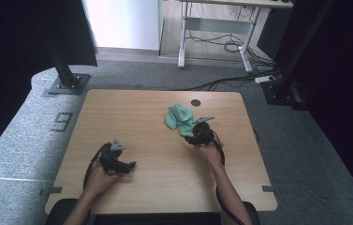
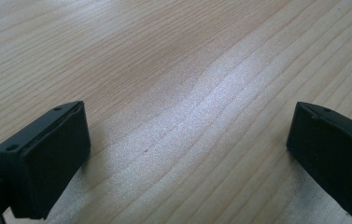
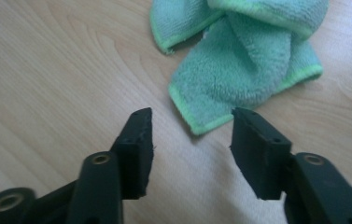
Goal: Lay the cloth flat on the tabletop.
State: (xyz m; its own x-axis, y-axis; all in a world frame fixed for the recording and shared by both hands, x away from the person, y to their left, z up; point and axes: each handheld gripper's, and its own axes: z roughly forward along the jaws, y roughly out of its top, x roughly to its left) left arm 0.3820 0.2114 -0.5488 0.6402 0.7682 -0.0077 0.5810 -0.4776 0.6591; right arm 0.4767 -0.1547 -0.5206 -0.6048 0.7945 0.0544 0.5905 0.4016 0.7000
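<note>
At centre frame, ahead of the half-open, empty right gripper [image 3: 191,135]: pinch the crumpled green microfibre cloth [image 3: 243,60] by its near corner; left gripper [image 2: 187,158] wide open, idle.

— Where does the cloth [image 1: 180,119] lie?
— On the worktop [image 1: 155,140], far right of centre, just beyond the right gripper [image 1: 194,138].
— And the left gripper [image 1: 129,165]?
— Near the front-left, well apart from it.

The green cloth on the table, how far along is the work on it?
Nothing looks done: the green cloth lies crumpled on the table. In hand: the right gripper, open, with a cloth corner just ahead between its fingers. The left gripper is open over bare wood. Grasping is left.
</note>
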